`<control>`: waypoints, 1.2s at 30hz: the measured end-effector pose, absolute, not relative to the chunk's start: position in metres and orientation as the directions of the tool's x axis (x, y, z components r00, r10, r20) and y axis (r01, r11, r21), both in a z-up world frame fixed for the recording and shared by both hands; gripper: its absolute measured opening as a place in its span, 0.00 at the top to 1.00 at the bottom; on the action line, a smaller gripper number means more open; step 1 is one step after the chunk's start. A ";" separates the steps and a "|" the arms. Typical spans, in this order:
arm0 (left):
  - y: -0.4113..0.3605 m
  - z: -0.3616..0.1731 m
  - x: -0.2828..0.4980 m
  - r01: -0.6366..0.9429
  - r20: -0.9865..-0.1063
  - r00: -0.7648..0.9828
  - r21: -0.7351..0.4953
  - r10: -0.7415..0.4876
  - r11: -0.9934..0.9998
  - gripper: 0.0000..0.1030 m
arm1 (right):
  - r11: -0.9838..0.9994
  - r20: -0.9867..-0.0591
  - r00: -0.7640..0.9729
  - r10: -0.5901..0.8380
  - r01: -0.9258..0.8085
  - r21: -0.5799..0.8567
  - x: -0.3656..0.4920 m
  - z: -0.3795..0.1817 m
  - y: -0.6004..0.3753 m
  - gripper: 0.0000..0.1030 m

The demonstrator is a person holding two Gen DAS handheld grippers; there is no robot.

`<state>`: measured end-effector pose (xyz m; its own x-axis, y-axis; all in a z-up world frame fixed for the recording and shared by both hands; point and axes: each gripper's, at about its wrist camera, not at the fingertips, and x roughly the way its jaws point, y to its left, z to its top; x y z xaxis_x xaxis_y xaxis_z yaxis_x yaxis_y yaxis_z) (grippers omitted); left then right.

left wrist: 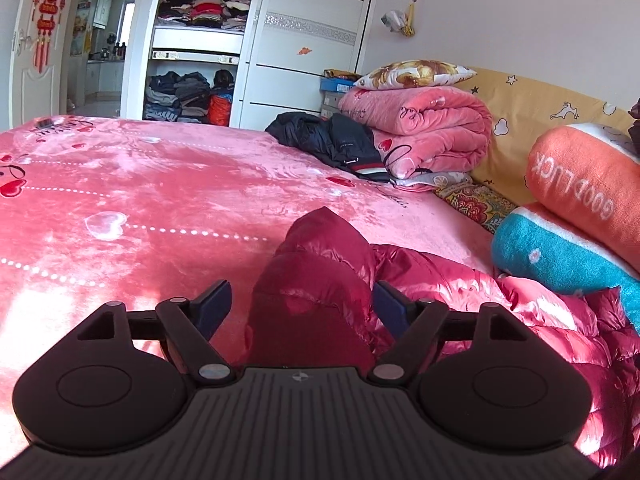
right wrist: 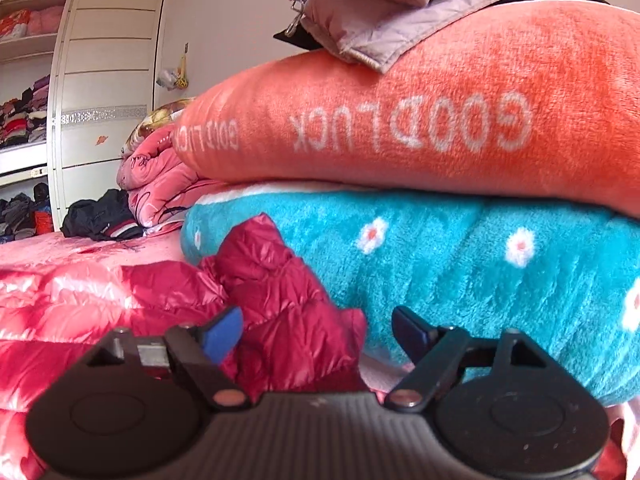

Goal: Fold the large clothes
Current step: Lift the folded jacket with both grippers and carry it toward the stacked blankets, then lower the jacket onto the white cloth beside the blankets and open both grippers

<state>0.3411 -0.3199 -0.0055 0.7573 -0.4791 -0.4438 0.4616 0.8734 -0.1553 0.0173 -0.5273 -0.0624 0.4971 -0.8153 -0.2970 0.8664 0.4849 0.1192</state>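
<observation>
Crimson puffer jacket [left wrist: 320, 272] sprawls on the pink bed [left wrist: 140, 200] — left gripper [left wrist: 303, 300] jaws spread around a bunched fold; right gripper [right wrist: 318, 328] jaws likewise released around another fold, beside the teal pillow [right wrist: 460, 272].

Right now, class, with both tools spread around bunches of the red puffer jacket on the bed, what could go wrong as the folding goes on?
1. Both the left tool and right tool are open, so the glossy red puffer jacket may slip out when lifted.
2. The right tool works close to the blue pillow; its outer finger could snag that plush instead.
3. A tug might disturb the orange pillow stacked above.
</observation>
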 end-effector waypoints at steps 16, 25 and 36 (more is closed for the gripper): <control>-0.215 -0.027 0.221 0.448 -0.528 0.724 -0.129 -0.443 0.885 0.03 | 0.607 -0.374 0.621 -0.688 0.776 0.171 -0.018 -0.050 -0.427 0.20; -0.173 -0.040 0.140 0.464 -0.588 0.673 -0.138 -0.449 0.875 0.00 | 0.630 -0.473 0.600 -0.645 0.768 0.114 -0.064 -0.057 -0.353 0.20; -0.143 0.008 0.063 0.526 -0.519 0.688 -0.127 -0.508 0.841 0.00 | 0.588 -0.469 0.586 -0.661 0.793 0.162 -0.139 -0.019 -0.295 0.13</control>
